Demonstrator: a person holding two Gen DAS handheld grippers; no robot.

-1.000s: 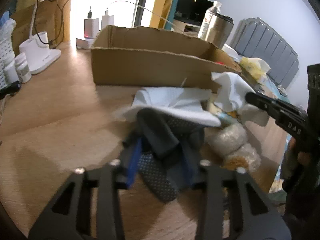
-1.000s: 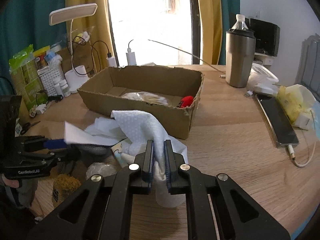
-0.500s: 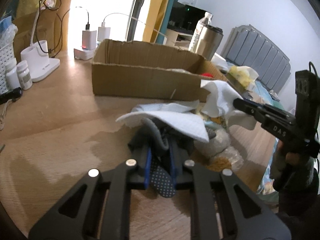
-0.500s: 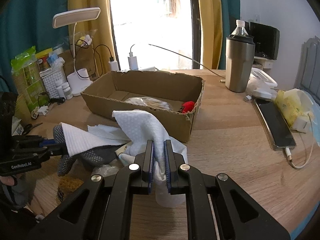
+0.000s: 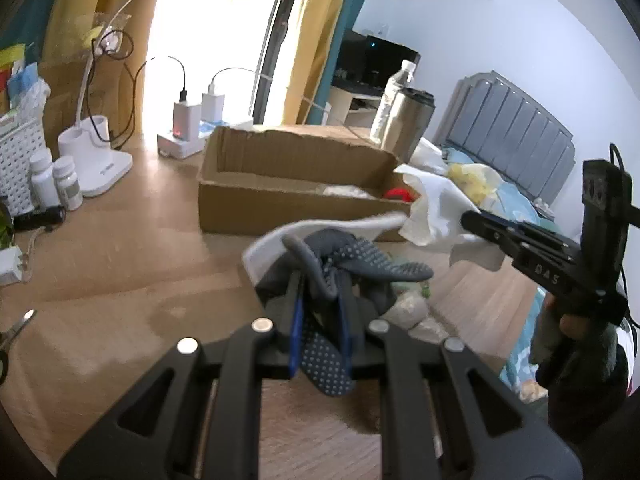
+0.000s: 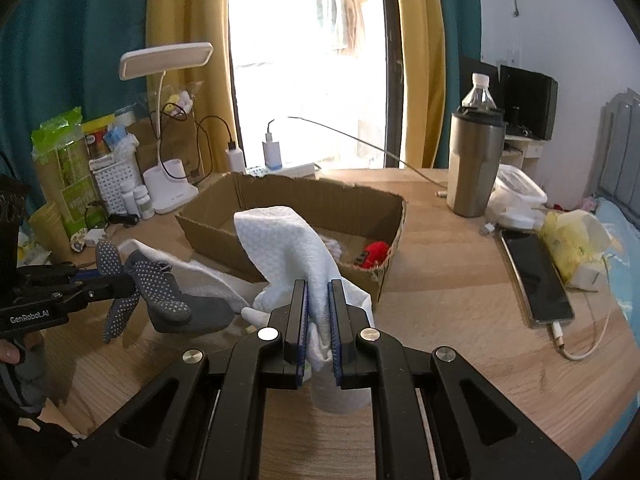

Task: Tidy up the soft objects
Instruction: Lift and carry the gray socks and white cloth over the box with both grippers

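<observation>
My left gripper (image 5: 320,280) is shut on a grey glove with pale dots (image 5: 360,266), which hangs off the wooden table. From the right wrist view, that left gripper (image 6: 120,286) sits at the left with the glove (image 6: 160,292) drooping from it. My right gripper (image 6: 319,292) is shut on a white textured cloth (image 6: 288,248), also lifted. In the left wrist view the right gripper (image 5: 468,220) holds the cloth (image 5: 432,208), and a white strip trails across the glove. Behind both stands an open cardboard box (image 6: 320,200) holding a red object (image 6: 374,252) and a pale bag.
A steel tumbler (image 6: 474,168), a phone on a cable (image 6: 536,276) and a yellow-and-white bundle (image 6: 576,248) lie to the right. A desk lamp (image 6: 168,196), chargers, small bottles (image 5: 60,184) and scissors (image 5: 16,326) sit left. Plastic packets (image 5: 408,308) lie under the glove.
The left jaws closed on the glove and raised it off the table. The right gripper rose too, pulling the white cloth up and partly off the glove.
</observation>
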